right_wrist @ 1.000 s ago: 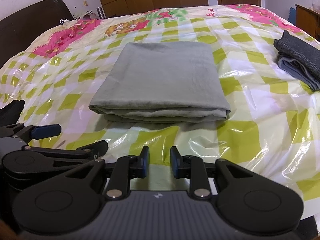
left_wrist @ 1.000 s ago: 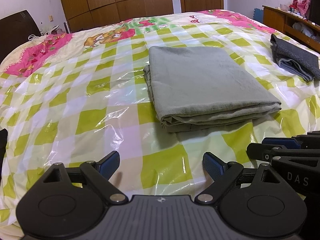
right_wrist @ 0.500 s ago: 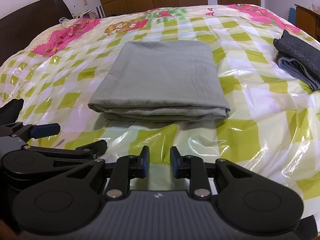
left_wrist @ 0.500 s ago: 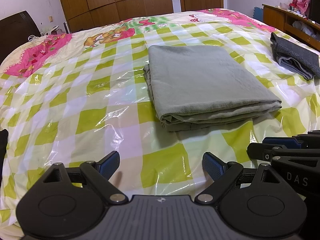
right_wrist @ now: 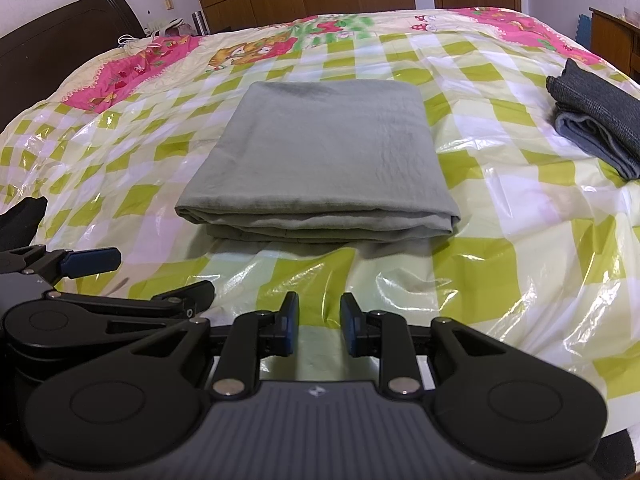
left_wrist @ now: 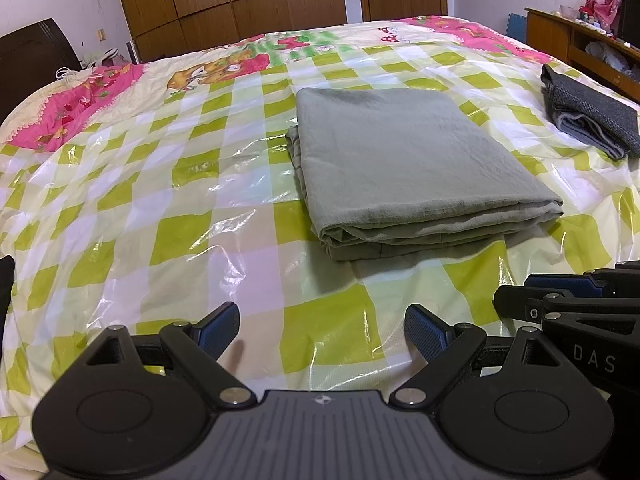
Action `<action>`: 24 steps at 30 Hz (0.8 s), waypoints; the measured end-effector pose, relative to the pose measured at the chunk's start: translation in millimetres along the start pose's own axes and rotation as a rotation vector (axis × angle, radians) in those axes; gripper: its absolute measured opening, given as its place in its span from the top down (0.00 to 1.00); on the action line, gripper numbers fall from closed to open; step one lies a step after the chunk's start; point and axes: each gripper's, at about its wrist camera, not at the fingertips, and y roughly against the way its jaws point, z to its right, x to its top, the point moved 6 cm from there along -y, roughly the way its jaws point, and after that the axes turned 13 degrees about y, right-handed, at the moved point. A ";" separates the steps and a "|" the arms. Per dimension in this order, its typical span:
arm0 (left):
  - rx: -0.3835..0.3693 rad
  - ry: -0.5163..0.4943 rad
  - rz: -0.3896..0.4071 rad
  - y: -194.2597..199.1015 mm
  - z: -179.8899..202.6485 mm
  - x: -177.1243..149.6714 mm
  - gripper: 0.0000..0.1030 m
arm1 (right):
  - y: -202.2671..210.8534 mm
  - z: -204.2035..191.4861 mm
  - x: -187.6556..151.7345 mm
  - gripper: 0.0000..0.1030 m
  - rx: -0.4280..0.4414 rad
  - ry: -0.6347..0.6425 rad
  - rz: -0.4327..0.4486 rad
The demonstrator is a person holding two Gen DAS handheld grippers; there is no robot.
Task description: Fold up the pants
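Folded green pants (left_wrist: 416,160) lie mid-bed, the left gripper (left_wrist: 320,326) gaping wide and empty, the right gripper (right_wrist: 319,322) narrowly parted, empty, lettered "DAS" on its side

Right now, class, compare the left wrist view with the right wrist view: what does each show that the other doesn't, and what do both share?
Only the left wrist view: the left gripper head-on, fingers wide apart, and a wooden shelf unit at far right.

Only the right wrist view: the right gripper head-on, its fingers narrowly parted and holding nothing, and a dark flask beside the headboard.

Both: the folded grey-green pants on the checked plastic sheet, and a dark folded garment to the right.
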 end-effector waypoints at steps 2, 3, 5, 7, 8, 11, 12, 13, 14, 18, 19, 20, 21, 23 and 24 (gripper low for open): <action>0.000 0.000 -0.001 -0.3 0.2 -0.4 0.03 | 0.1 0.1 -0.2 0.76 0.000 0.000 0.000; -0.001 0.000 -0.001 -0.3 0.1 -0.6 0.03 | 0.0 0.0 0.0 0.76 0.000 0.000 0.000; -0.003 0.003 -0.005 -1.0 0.2 -0.8 0.03 | -0.1 -0.1 0.1 0.76 0.000 0.000 0.000; -0.004 0.005 -0.008 -1.3 0.2 -0.9 0.03 | 0.0 -0.2 0.1 0.76 0.000 0.000 0.000; -0.004 0.005 -0.009 -1.2 0.2 -1.0 0.03 | 0.1 -0.1 -0.1 0.76 0.000 0.000 0.000; -0.005 0.005 -0.009 -1.2 0.2 -1.0 0.03 | 0.0 -0.3 0.2 0.76 0.000 0.000 0.000; -0.005 0.005 -0.009 -1.2 0.2 -1.1 0.03 | 0.0 -0.2 0.0 0.76 0.000 0.000 -0.001; -0.005 0.005 -0.009 -1.2 0.3 -0.9 0.03 | 0.0 -0.3 0.2 0.76 -0.001 0.000 -0.001; -0.004 0.005 -0.009 -1.2 0.3 -0.9 0.03 | 0.0 -0.2 0.2 0.76 -0.001 0.000 -0.001; -0.005 0.005 -0.009 -1.1 0.4 -1.0 0.03 | -0.1 -0.1 0.1 0.76 0.000 0.001 -0.001; -0.004 0.005 -0.009 -1.2 0.4 -0.8 0.03 | -0.1 -0.2 0.2 0.76 0.000 0.000 -0.001; -0.004 0.005 -0.009 -1.2 0.3 -1.3 0.03 | 0.0 0.0 -0.1 0.76 0.000 -0.001 -0.001; -0.004 0.005 -0.009 -1.4 0.2 -1.3 0.03 | -0.1 -0.2 0.1 0.76 0.000 0.000 -0.001; -0.004 0.006 -0.009 -1.2 0.5 -0.9 0.03 | -0.1 -0.1 0.0 0.76 0.000 0.000 -0.001; -0.004 0.006 -0.009 -1.2 0.5 -1.1 0.03 | -0.1 -0.1 0.1 0.76 0.000 0.000 -0.001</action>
